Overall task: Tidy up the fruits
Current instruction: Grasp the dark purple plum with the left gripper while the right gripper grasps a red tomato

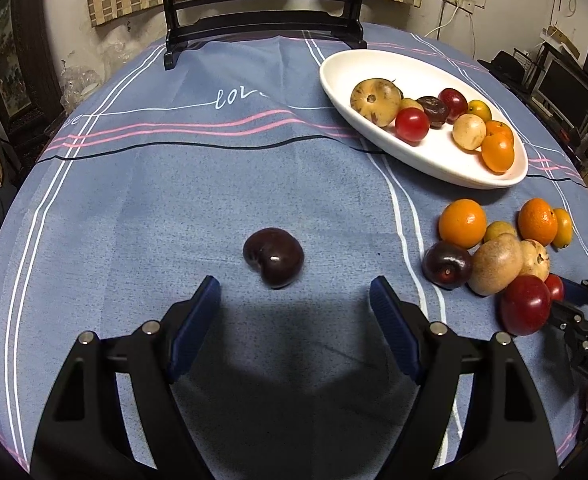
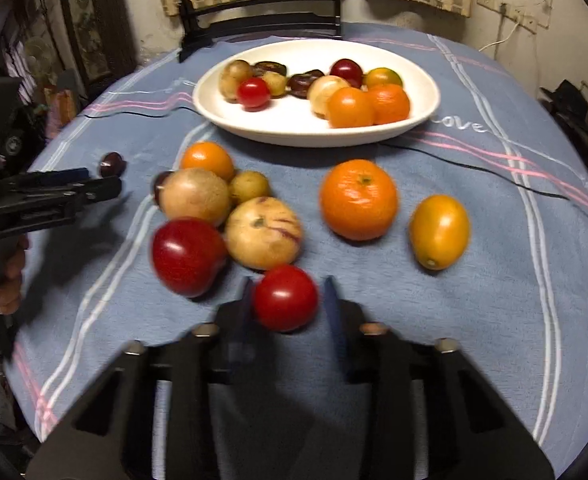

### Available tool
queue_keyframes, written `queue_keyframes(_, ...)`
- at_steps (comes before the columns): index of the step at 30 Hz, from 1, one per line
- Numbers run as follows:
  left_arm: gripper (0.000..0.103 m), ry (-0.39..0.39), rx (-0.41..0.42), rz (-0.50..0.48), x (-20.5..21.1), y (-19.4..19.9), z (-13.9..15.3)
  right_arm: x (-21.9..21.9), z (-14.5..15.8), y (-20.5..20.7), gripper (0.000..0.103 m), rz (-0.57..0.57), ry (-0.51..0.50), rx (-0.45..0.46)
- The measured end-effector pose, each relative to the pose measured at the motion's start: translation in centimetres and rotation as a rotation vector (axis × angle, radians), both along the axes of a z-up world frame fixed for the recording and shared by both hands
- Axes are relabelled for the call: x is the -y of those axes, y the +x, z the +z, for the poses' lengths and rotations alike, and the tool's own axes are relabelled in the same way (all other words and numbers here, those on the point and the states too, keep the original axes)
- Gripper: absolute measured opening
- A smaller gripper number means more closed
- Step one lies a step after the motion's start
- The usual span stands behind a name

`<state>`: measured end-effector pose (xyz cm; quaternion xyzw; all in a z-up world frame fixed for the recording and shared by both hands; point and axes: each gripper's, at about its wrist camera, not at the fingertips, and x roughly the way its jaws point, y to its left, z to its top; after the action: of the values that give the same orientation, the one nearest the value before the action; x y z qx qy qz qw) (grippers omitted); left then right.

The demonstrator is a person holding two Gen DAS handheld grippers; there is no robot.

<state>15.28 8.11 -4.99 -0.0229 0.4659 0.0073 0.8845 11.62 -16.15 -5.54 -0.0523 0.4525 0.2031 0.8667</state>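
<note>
A white oval dish (image 1: 433, 156) (image 2: 294, 130) holds several small fruits. A dark plum (image 1: 274, 257) lies alone on the blue cloth, just ahead of my open, empty left gripper (image 1: 294, 300). A cluster of loose fruits sits on the cloth: oranges (image 2: 357, 199), a yellow fruit (image 2: 439, 231), brown fruits (image 2: 194, 196) and a big red fruit (image 2: 188, 256). My right gripper (image 2: 286, 298) has a small red tomato (image 2: 286, 298) between its fingers; the left finger touches it, a small gap shows on the right. The view is blurred.
A dark wooden mirror stand (image 1: 262, 28) stands at the table's back edge. The left gripper (image 2: 54, 196) shows at the left of the right wrist view. Shelves and a monitor (image 1: 565, 92) lie off the table's right side.
</note>
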Motion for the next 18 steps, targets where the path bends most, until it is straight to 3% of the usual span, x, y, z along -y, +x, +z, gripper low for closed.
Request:
queue_keyframes(15,0.077,0.001,-0.036,0.016,-0.5,1.9,-0.7,5.0,1.2,-1.7,0.03,-0.084,0.115,0.003)
queue_keyframes(18,0.055,0.02,-0.024,0.028,-0.7,1.9,-0.6,5.2,1.2,-2.0,0.03,-0.083,0.121,0.0)
